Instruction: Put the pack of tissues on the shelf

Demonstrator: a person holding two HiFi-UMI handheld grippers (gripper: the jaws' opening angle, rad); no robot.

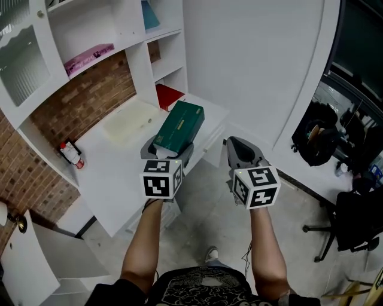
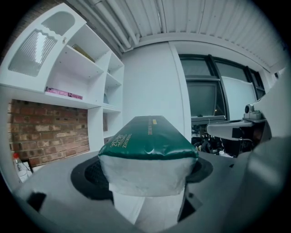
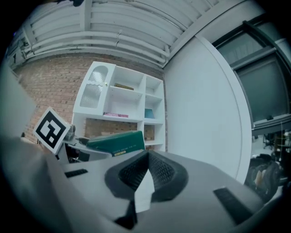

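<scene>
The pack of tissues (image 1: 179, 125) is a green plastic-wrapped block with white ends. My left gripper (image 1: 170, 149) is shut on its near end and holds it in the air over the front edge of the white desk (image 1: 114, 173). In the left gripper view the pack (image 2: 148, 150) fills the space between the jaws and points at the white shelf unit (image 2: 86, 68). My right gripper (image 1: 242, 153) hovers to the right over the floor, shut and with nothing in it. From the right gripper view (image 3: 146, 170) the pack (image 3: 117, 142) shows at the left.
The shelf unit (image 1: 128, 36) holds a pink book (image 1: 90, 58), a teal item (image 1: 149, 15) and a red thing (image 1: 167, 94) in a low cubby. A pale tray (image 1: 128, 122) and a small red-and-white bottle (image 1: 72, 154) sit on the desk. Chairs (image 1: 353, 221) stand at right.
</scene>
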